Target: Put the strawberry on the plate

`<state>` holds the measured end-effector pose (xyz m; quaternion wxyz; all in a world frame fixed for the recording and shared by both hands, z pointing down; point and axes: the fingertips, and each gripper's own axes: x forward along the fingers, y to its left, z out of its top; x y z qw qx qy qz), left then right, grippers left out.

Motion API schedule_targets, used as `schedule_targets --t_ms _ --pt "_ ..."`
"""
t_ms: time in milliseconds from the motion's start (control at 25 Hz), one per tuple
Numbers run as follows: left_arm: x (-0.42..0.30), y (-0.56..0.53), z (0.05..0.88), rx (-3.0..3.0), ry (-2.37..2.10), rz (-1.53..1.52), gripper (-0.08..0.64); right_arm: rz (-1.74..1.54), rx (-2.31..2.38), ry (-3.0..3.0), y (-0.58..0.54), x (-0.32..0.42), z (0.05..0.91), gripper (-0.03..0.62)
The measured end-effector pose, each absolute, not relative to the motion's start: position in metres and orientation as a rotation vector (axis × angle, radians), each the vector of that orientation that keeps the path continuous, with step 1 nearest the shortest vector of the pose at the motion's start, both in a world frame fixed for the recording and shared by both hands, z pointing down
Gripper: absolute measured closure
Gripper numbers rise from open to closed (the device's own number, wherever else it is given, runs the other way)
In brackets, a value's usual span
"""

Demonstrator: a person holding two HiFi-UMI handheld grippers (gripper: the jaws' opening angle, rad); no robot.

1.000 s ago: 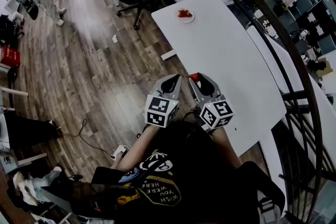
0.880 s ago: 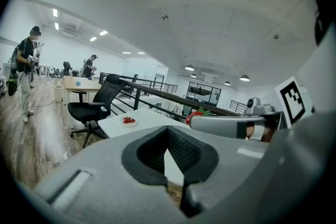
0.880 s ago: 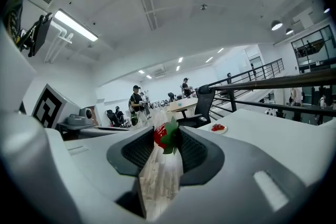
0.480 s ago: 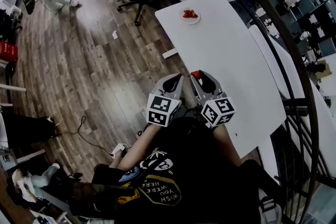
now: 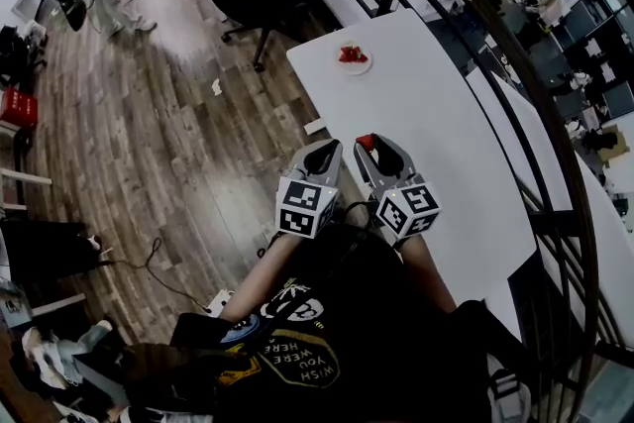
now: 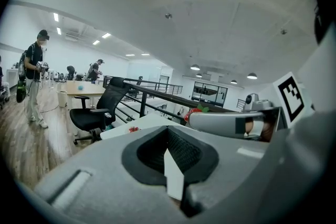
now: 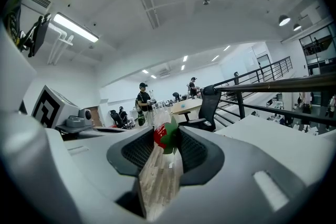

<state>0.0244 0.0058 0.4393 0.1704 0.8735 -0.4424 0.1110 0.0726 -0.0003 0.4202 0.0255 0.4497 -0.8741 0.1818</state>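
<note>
Plainly mid-carry, the right gripper [image 7: 166,139] pinches the strawberry [image 7: 160,136] while the left gripper [image 6: 169,139] sits closed on nothing; next comes reaching the far plate [image 5: 363,67] and letting go.

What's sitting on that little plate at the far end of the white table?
Red strawberries lie on the plate, roughly at its middle. How many there are is too small to tell from here, and the plate's surface under them is covered.

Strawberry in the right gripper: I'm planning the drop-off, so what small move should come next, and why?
Probably carry the right gripper forward along the white table toward the plate. Its jaws grip the strawberry at the table's near end, while the plate sits at the far end.
</note>
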Motion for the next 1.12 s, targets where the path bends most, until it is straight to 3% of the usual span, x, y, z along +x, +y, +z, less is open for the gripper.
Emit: schedule_targets --t_ms 520,1120 --pt "0.064 -0.011 0.479 2.441 -1.135 0.401 0.56 0.631 1.366 -2.716 -0.036 0.101 0.439 0.446" --pt "0.031 -0.095 0.461 2.495 -1.086 0.368 0.56 0.653 1.497 -2.613 -0.096 0.083 0.441 0.446"
